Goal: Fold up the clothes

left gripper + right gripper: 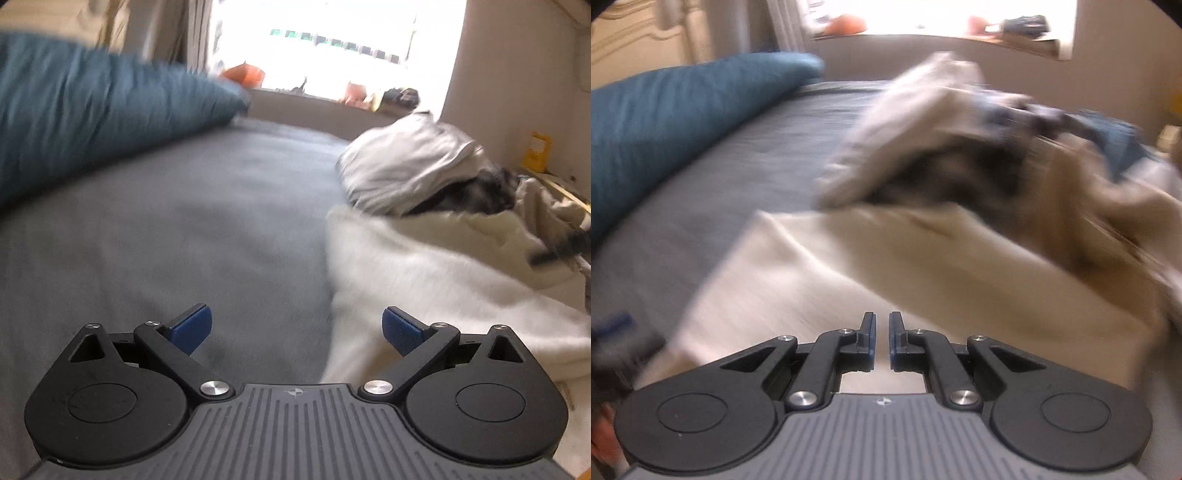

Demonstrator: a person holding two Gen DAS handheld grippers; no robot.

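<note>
Bright window (332, 40) at the back, cluttered sill below it, grey bedsheet (184, 206) filling most of the left wrist view. Blue pillow (81, 107) lying along the sheet's left side. White fleecy garment (424, 280) spread on the right half of the bed, touching a heap of clothes (413, 166) behind it (pale cloth on top, something dark and patterned tucked under it). Yellow box (536, 150) by the wall at far right. Left gripper (297, 330) low in front, jaws spread wide, blue pads (194, 326) apart with nothing between them, hovering over the line where garment meets bare sheet. Same bed from the right wrist view, much blurred: bedsheet (701, 206) on the left, blue pillow (665, 118) beyond it, window (923, 16) at the top. Cream garment (849, 273) directly under and ahead of the right gripper (882, 339), the heap of clothes (960, 147) smeared behind it. Jaws nearly together, only a thin slit left, no cloth caught between them. Blurred dark shape with a blue patch (617, 332) at the left edge, too smeared to identify.
</note>
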